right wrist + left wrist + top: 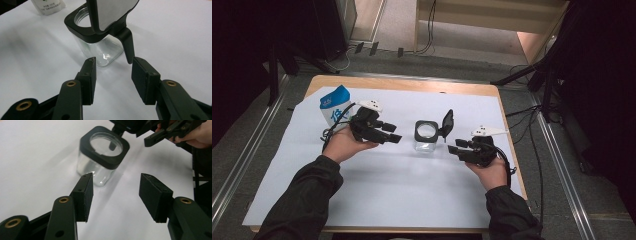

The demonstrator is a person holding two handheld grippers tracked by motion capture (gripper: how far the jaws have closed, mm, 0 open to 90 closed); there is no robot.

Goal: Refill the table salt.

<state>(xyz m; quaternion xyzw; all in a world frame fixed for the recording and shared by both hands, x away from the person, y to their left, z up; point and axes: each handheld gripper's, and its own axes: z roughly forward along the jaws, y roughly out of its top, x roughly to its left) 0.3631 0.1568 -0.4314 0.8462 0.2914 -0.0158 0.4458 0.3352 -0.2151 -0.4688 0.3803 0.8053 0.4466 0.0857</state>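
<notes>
Right gripper view: pouch (48,5), "250" legible

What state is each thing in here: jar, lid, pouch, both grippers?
Glass jar: upright, looks empty, mouth uncovered.
Hinged lid: flipped open, standing up.
Blue-and-white pouch: upright, top looks sealed.
Left gripper: open, holding nothing.
Right gripper: open, holding nothing.

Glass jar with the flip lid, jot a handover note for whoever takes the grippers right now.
Left gripper: open, empty, just left of the glass jar.
Right gripper: open, empty, just right of the jar, fingers aimed at the latch side.
Jar stands upright mid-table on the white sheet; its lid is already flipped up.
Blue-and-white pouch stands behind the left hand, untouched.
Left: probably grasp the jar or pouch; nothing is held yet.
</notes>
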